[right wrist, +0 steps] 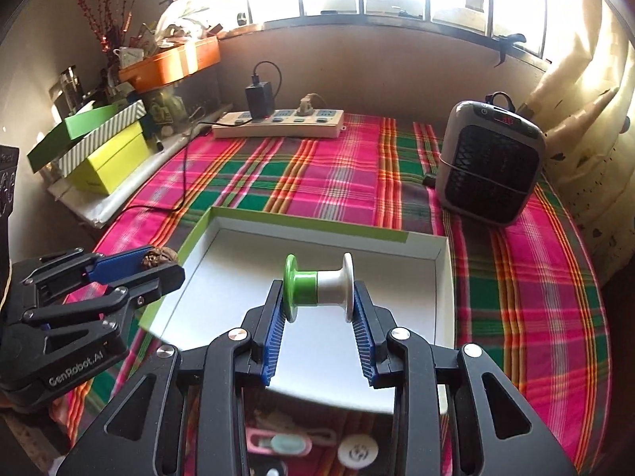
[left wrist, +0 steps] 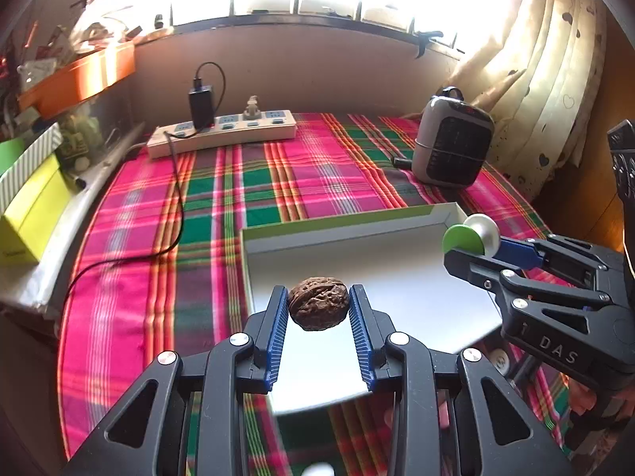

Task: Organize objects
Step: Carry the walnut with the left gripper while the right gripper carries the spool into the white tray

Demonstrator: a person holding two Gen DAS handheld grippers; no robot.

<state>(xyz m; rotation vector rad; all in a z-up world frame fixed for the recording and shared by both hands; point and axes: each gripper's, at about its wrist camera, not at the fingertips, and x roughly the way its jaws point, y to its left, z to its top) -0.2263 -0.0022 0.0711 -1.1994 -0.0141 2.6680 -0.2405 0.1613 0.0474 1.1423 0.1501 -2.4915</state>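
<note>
My left gripper is shut on a brown walnut and holds it above the near left part of a shallow white tray with a green rim. My right gripper is shut on a green and white spool, gripped by its two end discs, above the tray's white floor. The right gripper also shows in the left wrist view at the tray's right corner. The left gripper with the walnut also shows in the right wrist view at the tray's left edge.
The tray lies on a pink and green plaid cloth. A power strip with a black charger is at the back, a small grey heater at the back right. Stacked green and yellow boxes stand left. Small items, a pink clip and a white disc, lie below the tray.
</note>
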